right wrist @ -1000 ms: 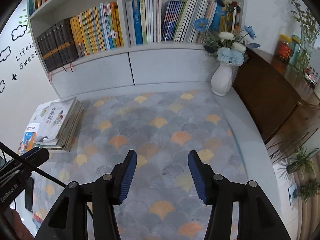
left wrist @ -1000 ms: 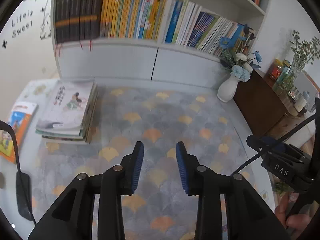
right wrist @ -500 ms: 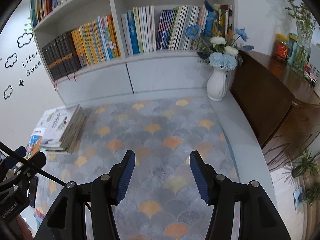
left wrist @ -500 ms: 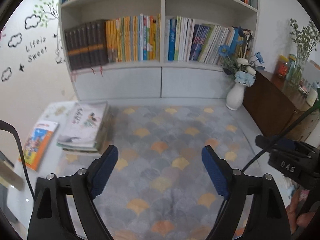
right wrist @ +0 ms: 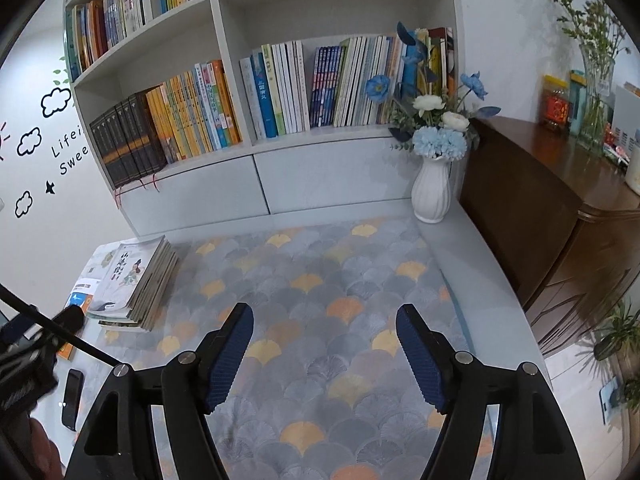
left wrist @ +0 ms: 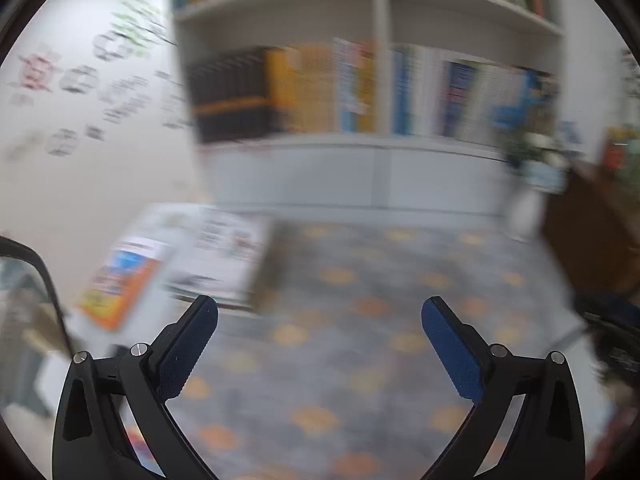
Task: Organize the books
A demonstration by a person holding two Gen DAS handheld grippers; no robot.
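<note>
Both tongs hang over the patterned mat (right wrist: 320, 280) with nothing between their blue pads: the left tongs (left wrist: 320, 320) have just been opening and now stand very wide, and the right tongs (right wrist: 325, 320) have also just been opening, to a moderate gap. That reads as readiness for a first grasp, not a hold, since no book is near either pair. The books to be sorted lie flat in a stack (right wrist: 136, 280) at the mat's left edge, on the pale worktop (right wrist: 472, 264), well clear of both tongs and below the bookshelf (right wrist: 236, 152) whose lower compartments already carry upright rows. A stack laid flat beside the shelf suggests it is waiting to be stood among those rows, and the wide left opening would suit the thickness of several books at once, though that is a judgement. A loose orange-and-blue book (left wrist: 120, 280) lies to the left of the stack. The left wrist view is heavily smeared, so titles, spines and the stack's edges cannot be made out there. In the right wrist view the other rig and its cable cover the loose book's lower part, a dark phone (right wrist: 72, 398) lies beside them, and how many books the stack holds cannot be counted. The white vase (right wrist: 432, 192) of flowers hides the rightmost spines on the shelf.
</note>
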